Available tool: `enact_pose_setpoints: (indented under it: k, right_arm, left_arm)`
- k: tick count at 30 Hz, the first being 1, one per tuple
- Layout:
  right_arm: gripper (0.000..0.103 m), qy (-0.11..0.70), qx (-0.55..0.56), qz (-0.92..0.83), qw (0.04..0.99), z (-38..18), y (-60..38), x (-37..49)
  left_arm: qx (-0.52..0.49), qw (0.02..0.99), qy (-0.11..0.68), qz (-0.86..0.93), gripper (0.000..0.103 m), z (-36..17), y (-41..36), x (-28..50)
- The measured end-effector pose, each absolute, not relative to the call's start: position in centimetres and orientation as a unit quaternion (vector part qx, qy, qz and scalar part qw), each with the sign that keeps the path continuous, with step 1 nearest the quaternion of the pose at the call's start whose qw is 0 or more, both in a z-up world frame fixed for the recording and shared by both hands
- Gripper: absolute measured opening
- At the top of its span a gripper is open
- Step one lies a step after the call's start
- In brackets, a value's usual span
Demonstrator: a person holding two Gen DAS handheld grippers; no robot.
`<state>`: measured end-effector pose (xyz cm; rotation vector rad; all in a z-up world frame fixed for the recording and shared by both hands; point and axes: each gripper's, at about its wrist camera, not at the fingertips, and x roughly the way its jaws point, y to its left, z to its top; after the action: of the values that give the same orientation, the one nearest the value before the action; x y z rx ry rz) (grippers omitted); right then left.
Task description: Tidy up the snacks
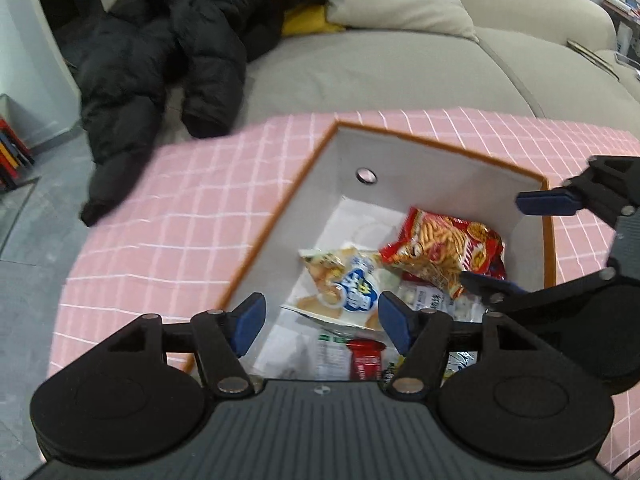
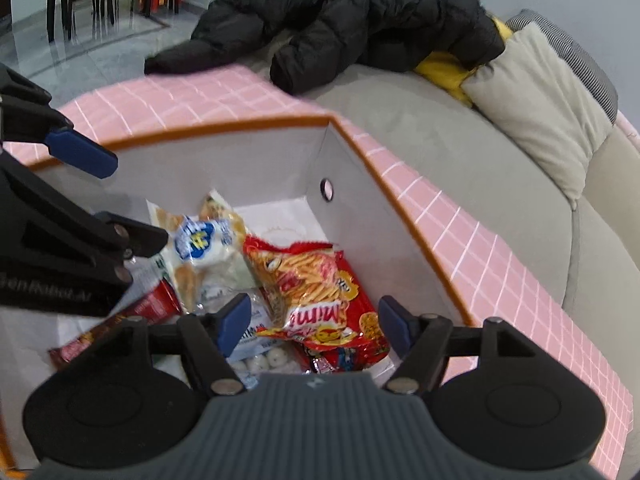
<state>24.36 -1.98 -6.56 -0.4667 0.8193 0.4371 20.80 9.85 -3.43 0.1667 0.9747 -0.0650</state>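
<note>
An orange-rimmed box with white walls stands on a pink checked cloth. Inside lie a red bag of stick snacks, a pale biscuit bag with a blue label, a dark red bar and a clear pack of white balls. My left gripper is open and empty above the box's near end. My right gripper is open and empty above the red bag. Each gripper shows in the other's view, the right one and the left one.
The pink checked cloth covers the table. Behind it is a beige sofa with a black puffer jacket, a yellow item and cushions. Grey floor lies left.
</note>
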Motion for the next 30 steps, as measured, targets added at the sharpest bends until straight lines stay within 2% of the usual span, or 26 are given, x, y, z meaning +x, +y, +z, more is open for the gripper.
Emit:
enact_pose_setpoints:
  k: [4,9,13,15,18,21,30]
  right_arm:
    - [0.068,0.367,-0.215,0.206,0.881,-4.0,-2.5,22.8]
    - [0.076,0.329,-0.182,0.198,0.905,-0.1,-3.7,20.2]
    - [0.078,0.301,-0.147,0.184,0.924,2.9,-5.1,17.8]
    - [0.087,0.291,-0.123,0.178,0.932,4.4,-6.0,16.5]
    - [0.088,0.276,-0.105,0.168,0.941,6.3,-7.2,14.3]
    - [0.094,0.262,-0.086,0.156,0.949,7.8,-8.5,12.0]
    - [0.094,0.226,-0.042,0.113,0.967,9.2,-12.4,4.6]
  left_arm:
    - [0.084,0.898,0.432,-0.009,0.076,-0.8,10.1,19.3]
    - [0.103,0.923,0.371,0.005,0.076,3.1,9.9,16.6]
    - [0.121,0.941,0.315,0.016,0.078,6.3,9.1,14.1]
    - [0.12,0.95,0.287,0.014,0.081,7.7,8.7,12.7]
    - [0.115,0.96,0.254,0.016,0.084,9.4,7.9,10.6]
    - [0.101,0.966,0.236,0.02,0.086,10.6,7.4,9.0]
    - [0.091,0.974,0.206,0.037,0.089,10.4,5.6,4.0]
